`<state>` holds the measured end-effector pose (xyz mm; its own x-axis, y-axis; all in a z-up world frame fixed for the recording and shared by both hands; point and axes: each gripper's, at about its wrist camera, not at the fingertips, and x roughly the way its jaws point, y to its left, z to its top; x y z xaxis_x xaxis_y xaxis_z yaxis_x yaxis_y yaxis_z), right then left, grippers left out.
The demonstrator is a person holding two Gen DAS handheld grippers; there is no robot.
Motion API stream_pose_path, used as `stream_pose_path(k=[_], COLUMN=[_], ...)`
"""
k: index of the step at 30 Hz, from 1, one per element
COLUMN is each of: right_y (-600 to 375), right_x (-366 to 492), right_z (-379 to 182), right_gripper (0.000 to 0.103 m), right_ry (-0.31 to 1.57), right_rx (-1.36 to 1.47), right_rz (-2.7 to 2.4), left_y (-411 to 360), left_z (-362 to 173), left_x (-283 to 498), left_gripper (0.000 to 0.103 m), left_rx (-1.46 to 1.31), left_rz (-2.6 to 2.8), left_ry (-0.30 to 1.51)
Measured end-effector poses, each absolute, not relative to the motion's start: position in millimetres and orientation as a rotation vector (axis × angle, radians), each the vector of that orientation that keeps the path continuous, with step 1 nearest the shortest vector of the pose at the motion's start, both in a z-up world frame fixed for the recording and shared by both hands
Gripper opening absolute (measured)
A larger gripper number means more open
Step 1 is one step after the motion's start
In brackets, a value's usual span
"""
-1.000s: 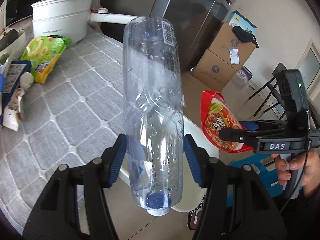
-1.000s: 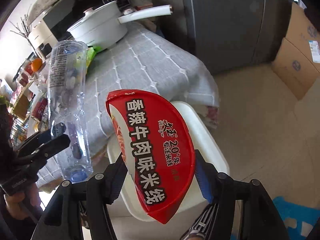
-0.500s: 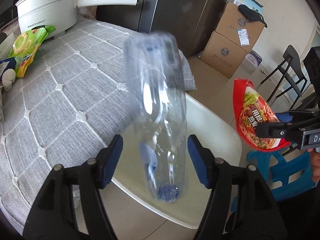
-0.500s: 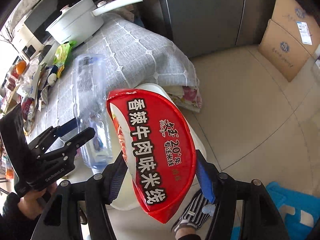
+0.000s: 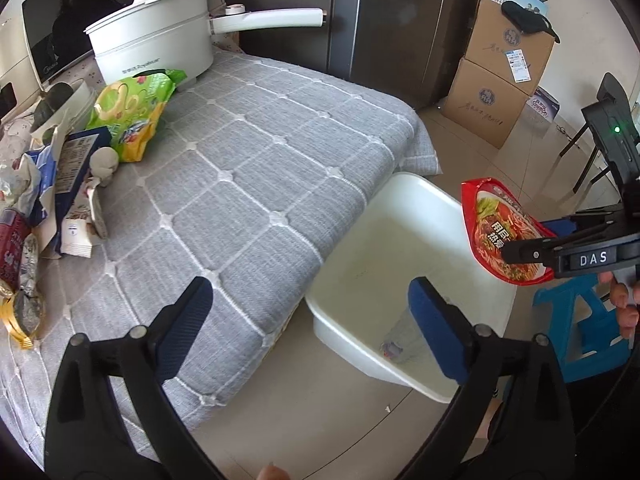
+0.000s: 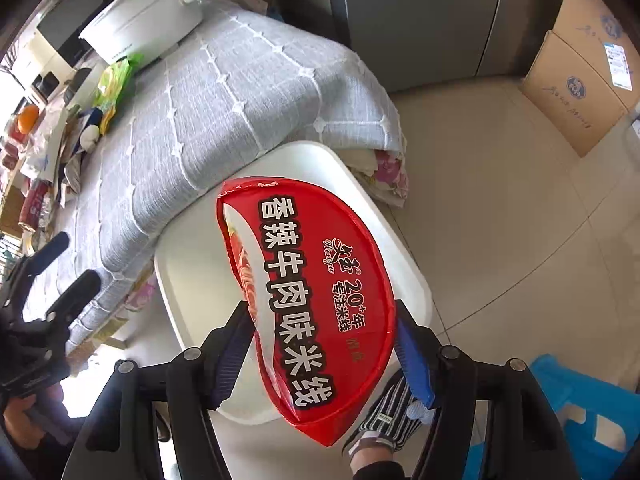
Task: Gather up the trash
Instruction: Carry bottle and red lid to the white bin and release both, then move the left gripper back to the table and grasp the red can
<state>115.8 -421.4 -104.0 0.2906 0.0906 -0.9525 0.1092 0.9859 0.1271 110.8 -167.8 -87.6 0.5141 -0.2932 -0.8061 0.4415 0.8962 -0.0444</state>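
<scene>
From my left wrist view, my left gripper [image 5: 310,308] is spread wide with nothing between its blue pads, hanging over the edge where the grey quilted tablecloth [image 5: 248,184] meets the white bin [image 5: 344,334] on the floor. Only this view looks into the bin: a clear plastic bottle [image 5: 402,346] lies in its near corner, partly hidden behind my right-hand pad. This view also shows the trash left on the table: a green snack bag [image 5: 132,114], a blue carton [image 5: 76,156] and crumpled wrappers [image 5: 22,216] along the far left edge, beside a white electric pot [image 5: 152,46].

My right wrist view hides the bin's inside almost wholly, since the red noodle-bowl lid [image 6: 316,300] fills the middle. My right gripper [image 6: 320,350] pinches that lid by its edges, holding it over the bin [image 6: 416,276]. The same view shows my left gripper [image 6: 60,264] from the side, fingers apart, near the table edge.

From the left view the lid [image 5: 500,232] hangs just past the bin's far rim.
</scene>
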Motion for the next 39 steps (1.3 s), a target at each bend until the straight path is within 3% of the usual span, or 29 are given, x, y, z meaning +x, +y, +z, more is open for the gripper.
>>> stream_pose_path(k=[16,29,39], right_y=[-385.4,-357.1,-314.8], right_x=[143.8,151.7,164.2], right_z=[-101.9,-77.7,-66.3], right_gripper=[0.082,0.082,0.084], right_ry=[1.278,1.229,1.198], right_rx=[0.156,0.164,0.135], right_rz=[-0.023,0.017,0.077], left_y=[-101.3,-52.1,35.0], left_z=[-68.2,-60.8,-51.6], left_x=[103.6,102.7,137.0], left_gripper=[0.1,0.1,0.1], left_rx=[0.136,0.115,0.061], left_rz=[-0.381,-0.312,-0.149], left_ry=[0.937,0.933,0.917])
